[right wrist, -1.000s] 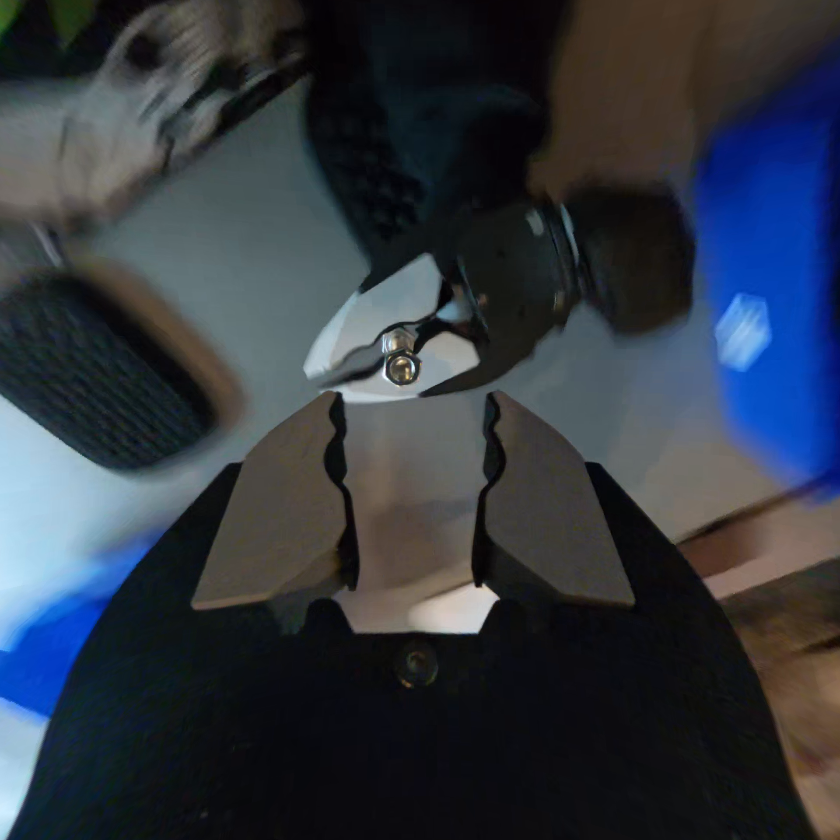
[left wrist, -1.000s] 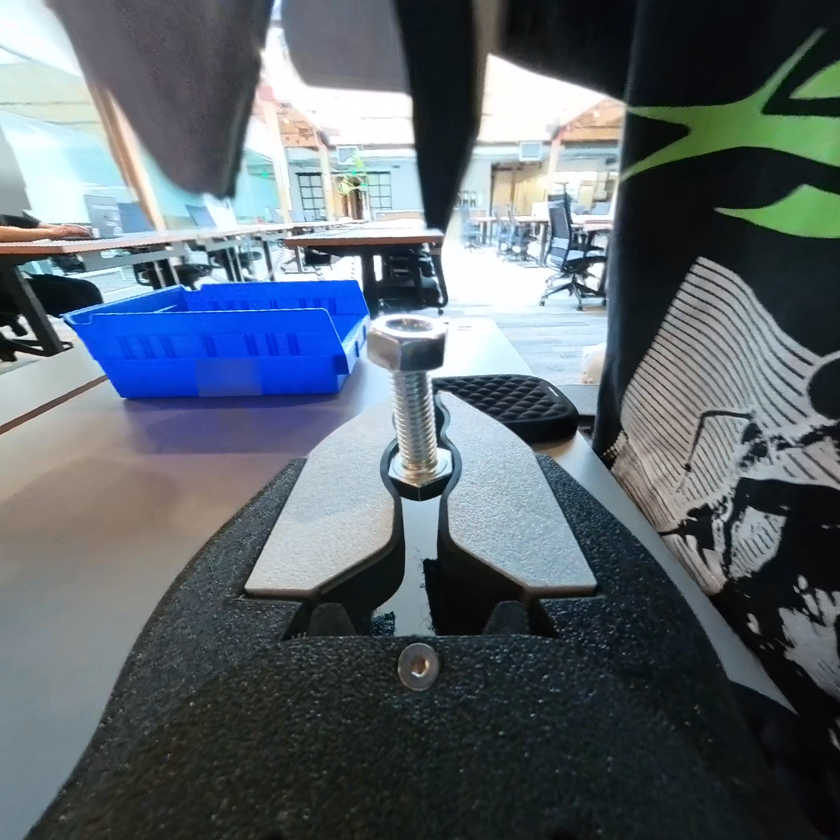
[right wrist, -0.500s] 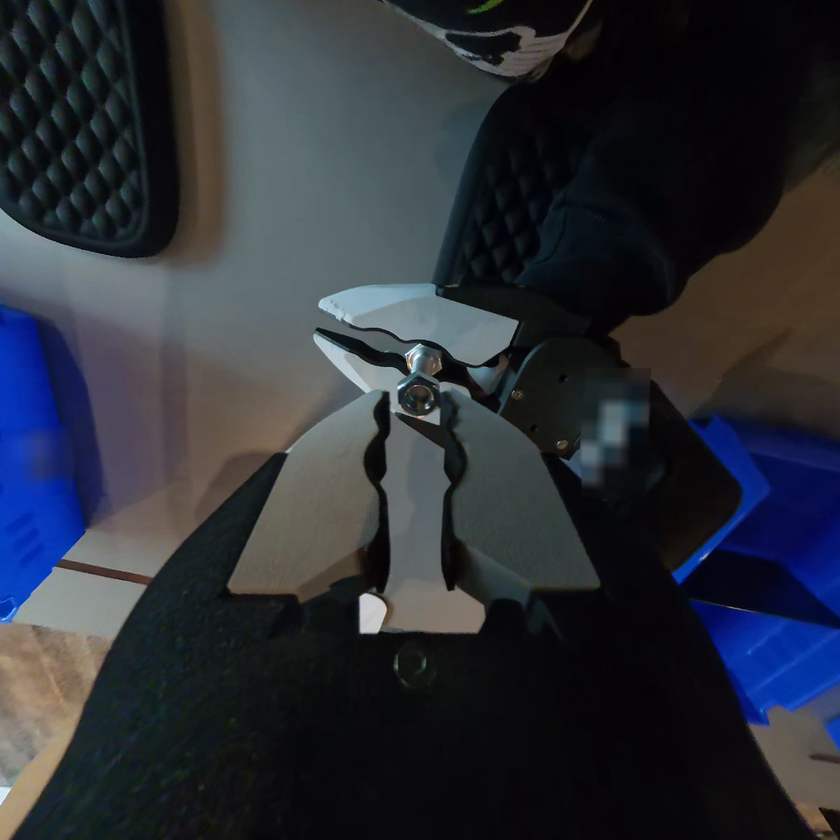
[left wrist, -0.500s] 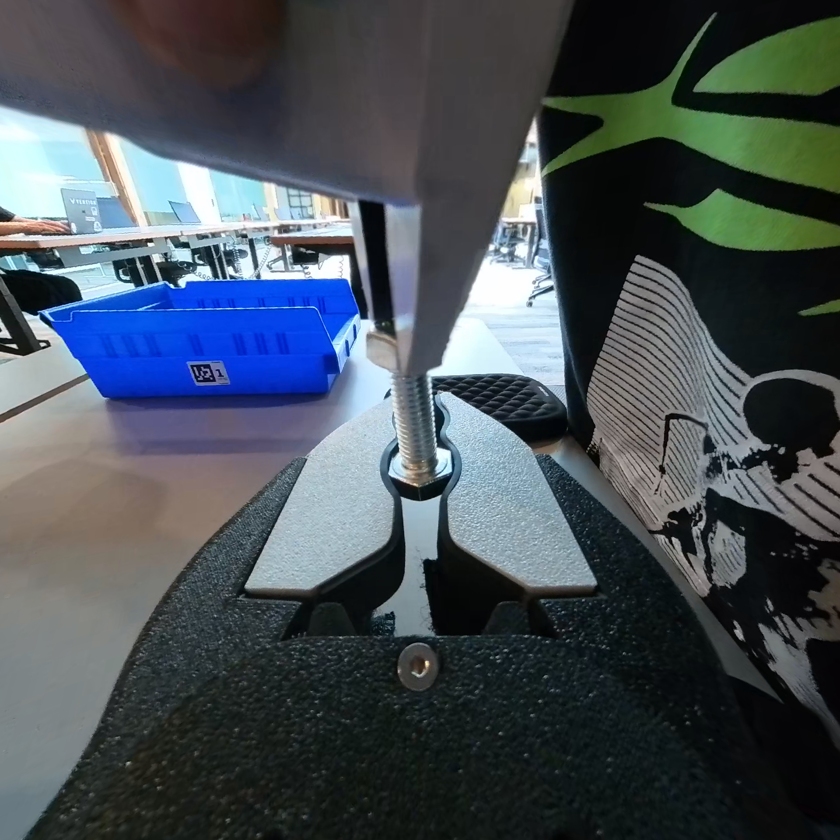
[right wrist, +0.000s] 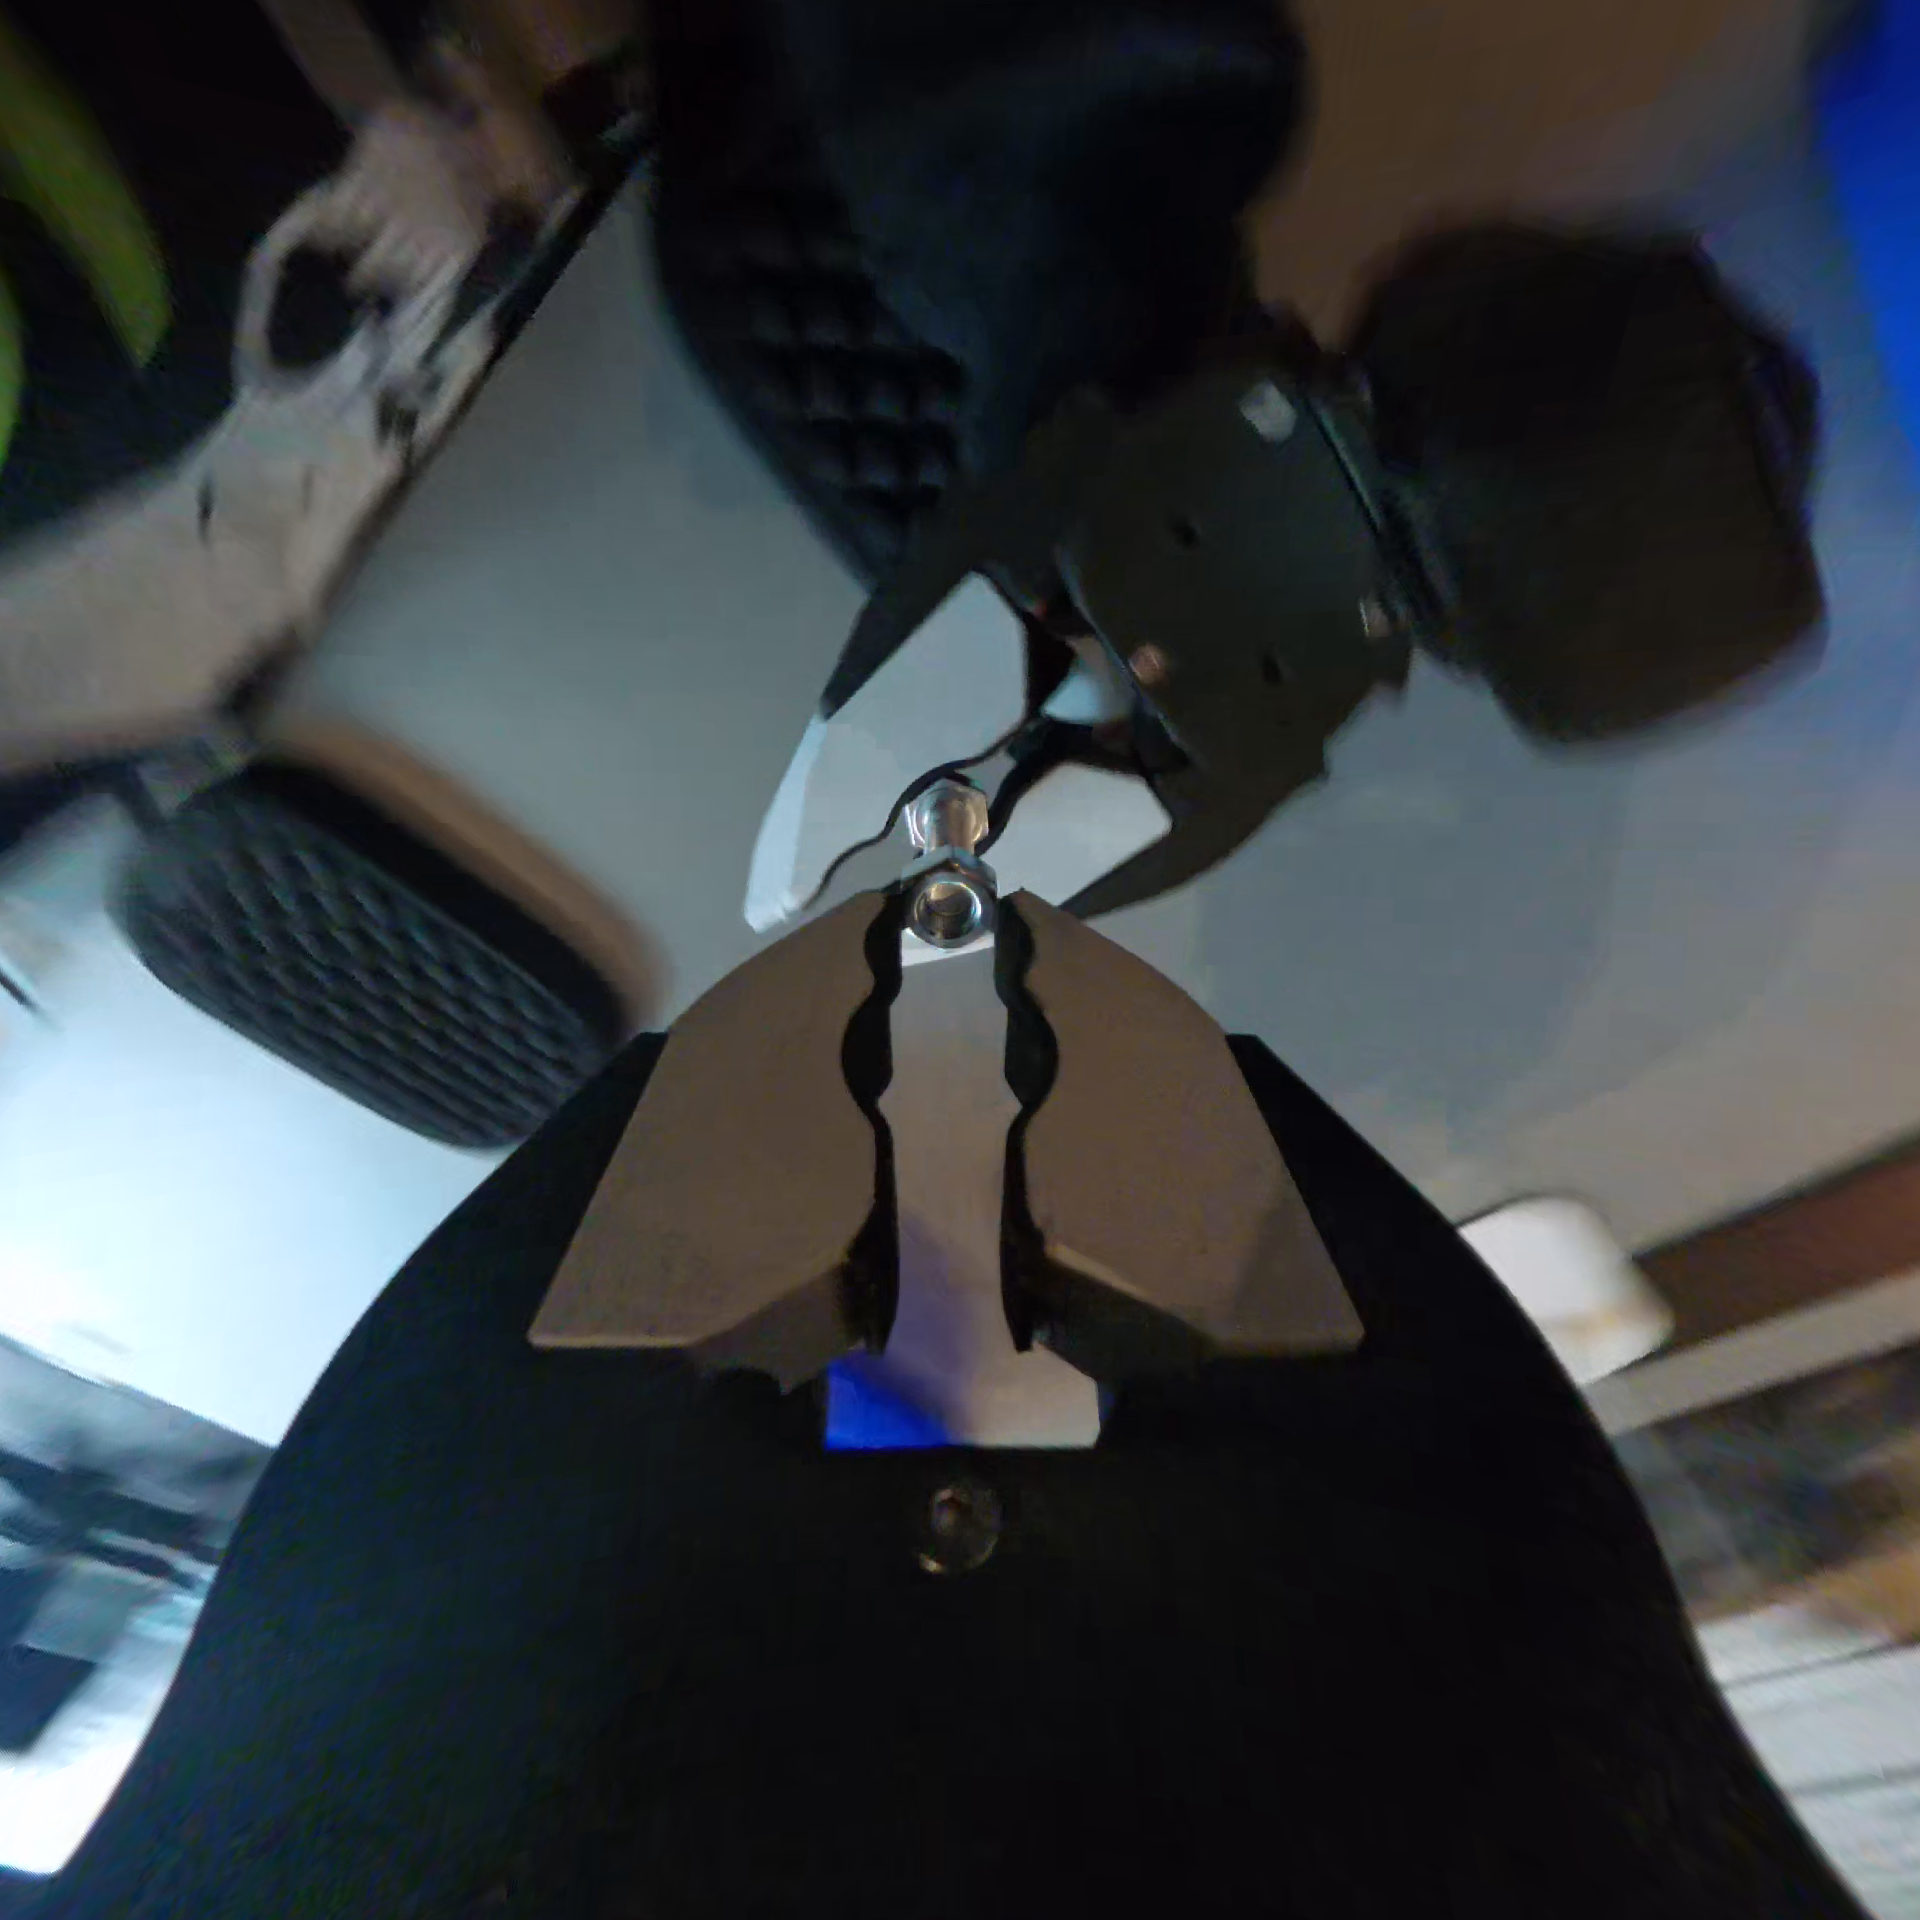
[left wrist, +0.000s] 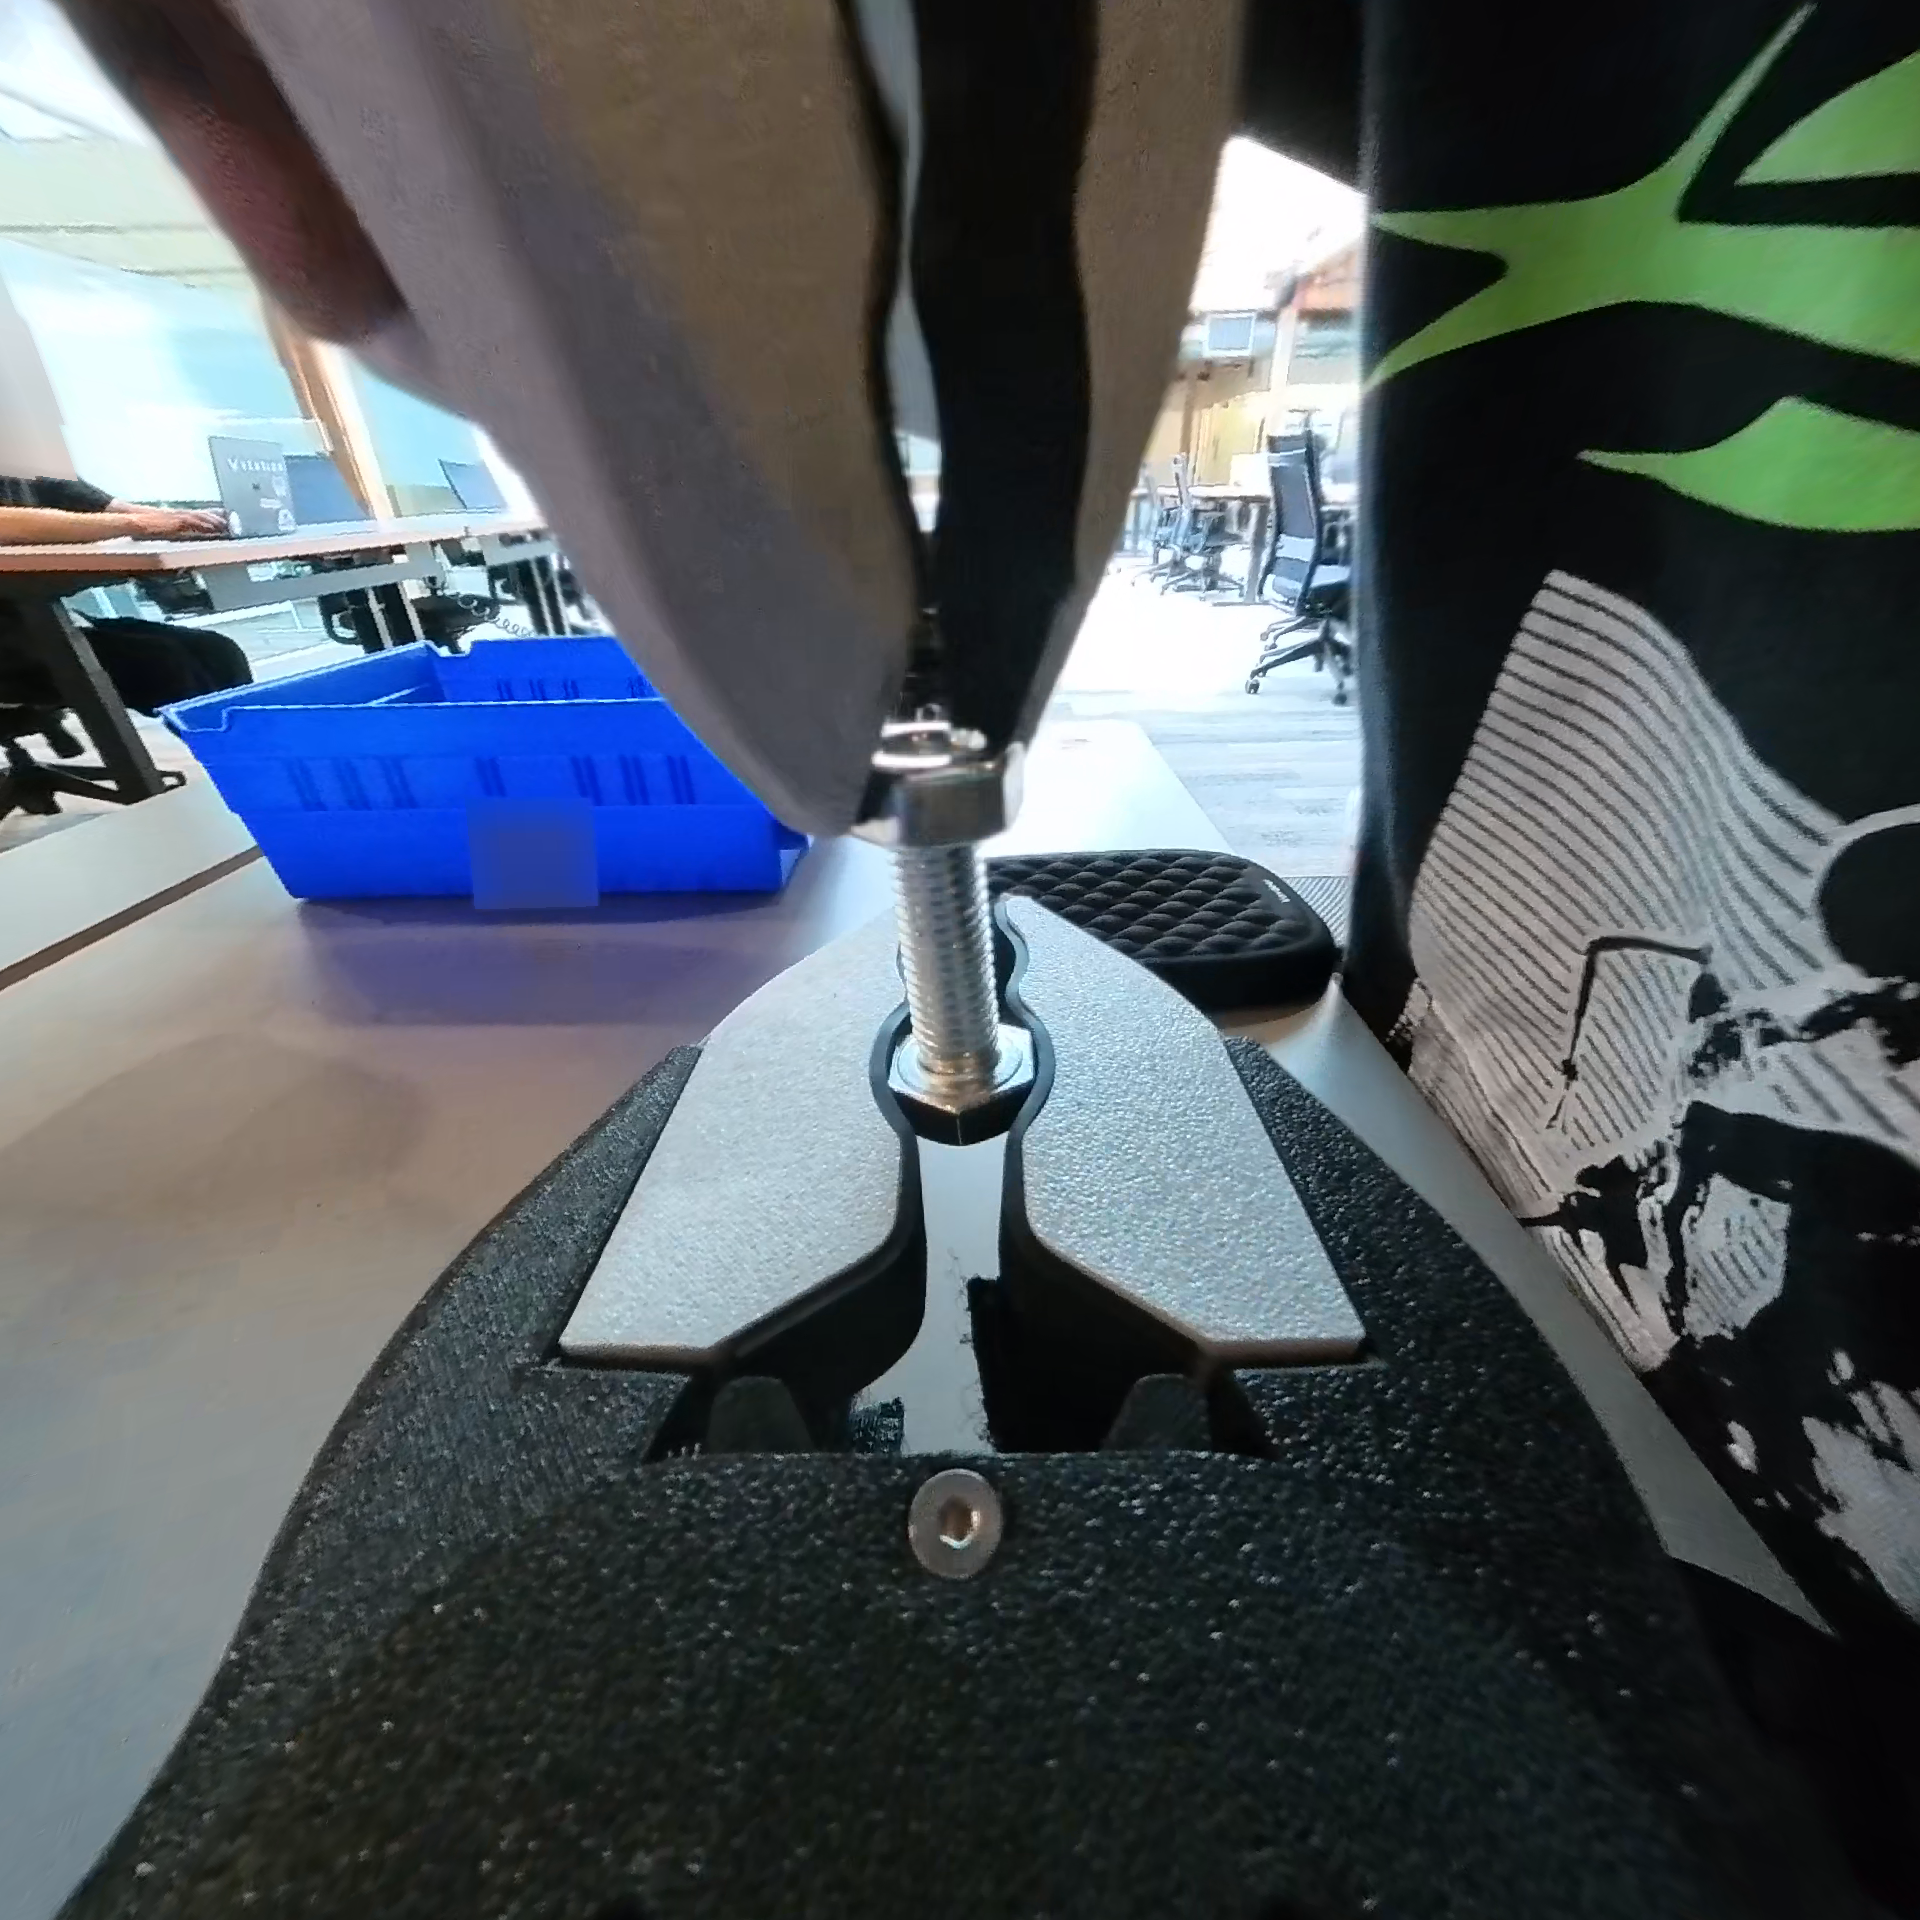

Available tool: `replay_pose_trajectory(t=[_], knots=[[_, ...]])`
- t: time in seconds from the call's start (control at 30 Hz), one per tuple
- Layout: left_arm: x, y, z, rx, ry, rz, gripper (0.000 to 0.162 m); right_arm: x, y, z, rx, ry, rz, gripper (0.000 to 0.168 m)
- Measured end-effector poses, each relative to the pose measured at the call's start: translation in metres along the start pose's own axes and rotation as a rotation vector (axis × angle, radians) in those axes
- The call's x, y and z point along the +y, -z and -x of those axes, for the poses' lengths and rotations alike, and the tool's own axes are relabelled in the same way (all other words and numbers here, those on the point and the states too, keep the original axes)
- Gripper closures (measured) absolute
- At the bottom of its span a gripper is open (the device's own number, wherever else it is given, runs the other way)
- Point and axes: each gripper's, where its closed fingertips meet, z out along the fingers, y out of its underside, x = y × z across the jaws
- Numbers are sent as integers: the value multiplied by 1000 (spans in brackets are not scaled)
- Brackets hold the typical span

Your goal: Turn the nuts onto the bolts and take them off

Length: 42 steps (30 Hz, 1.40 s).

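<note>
I look out over an open office: rows of wood-topped desks [left wrist: 260,556], black swivel chairs [left wrist: 1299,582] on a pale floor [left wrist: 1164,665], glass partitions [left wrist: 156,405] at left, bright daylight beyond.

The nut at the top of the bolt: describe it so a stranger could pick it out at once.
Start at the grey table, where the left gripper clamps an upright bolt by its hexagonal head. Follow the threads up to the silver hex nut, pinched by the right gripper from above. It is the only loose-turning piece, at the bolt's free end.
</note>
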Motion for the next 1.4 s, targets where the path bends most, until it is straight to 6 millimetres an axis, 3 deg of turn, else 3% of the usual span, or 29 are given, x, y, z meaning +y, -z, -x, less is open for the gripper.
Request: replay_pose_trajectory(t=[0.17, 0.33, 0.43, 0.47, 0.57, 0.63, 0.77, 0.83, 0.87, 0.93, 1.0, 1.07, 1.17, 1.3, 1.4], knots=[[2, -2, 1, -13, -11, 19, 152, 5, -1, 4, 33, -447, 1, 152], [1, -2, 0, -11, -10, 11, 152, 5, -1, 4, 72, -553, -13, 152], [0, -1, 0, -5, -11, 4, 152, 3, 0, 5, 76, -486, -36, 151], [-1, -1, -1, -1, -7, -1, 152, 0, 2, 4, 87, -419, -61, 137], [-2, 0, -1, 13, -1, -14, 152, -2, 14, 5, 93, -65, -79, 112], [-2, 0, -2, 15, -1, -10, 152, -3, 18, 3, 123, 148, -79, 121], [-3, 2, 1, 5, 16, -26, 152, 3, 10, -9, 152, 241, -39, 127], [-5, 3, 3, 1, 31, -43, 152, 15, 16, -17, 258, 125, 0, 126], [-6, 4, 4, -1, 37, -50, 152, 16, 21, -15, 335, 68, -35, 135], [-7, 4, 6, 1, 58, -54, 152, 13, 28, -2, 480, -30, -149, 143], [-8, 5, 9, -17, 59, -61, 152, 12, 19, 22, 526, -176, -266, 145], [-10, 7, 12, -35, 54, -73, 152, 10, -1, 45, 517, -354, -423, 153], [-9, 7, 12, -41, 39, -63, 152, 3, -36, 80, 481, -472, -585, 151], [-9, 6, 10, -35, 27, -55, 152, 3, -75, 128, 412, -494, -546, 153], [-8, 5, 9, -29, 27, -45, 152, -28, -96, 175, 234, -426, -650, 147]])
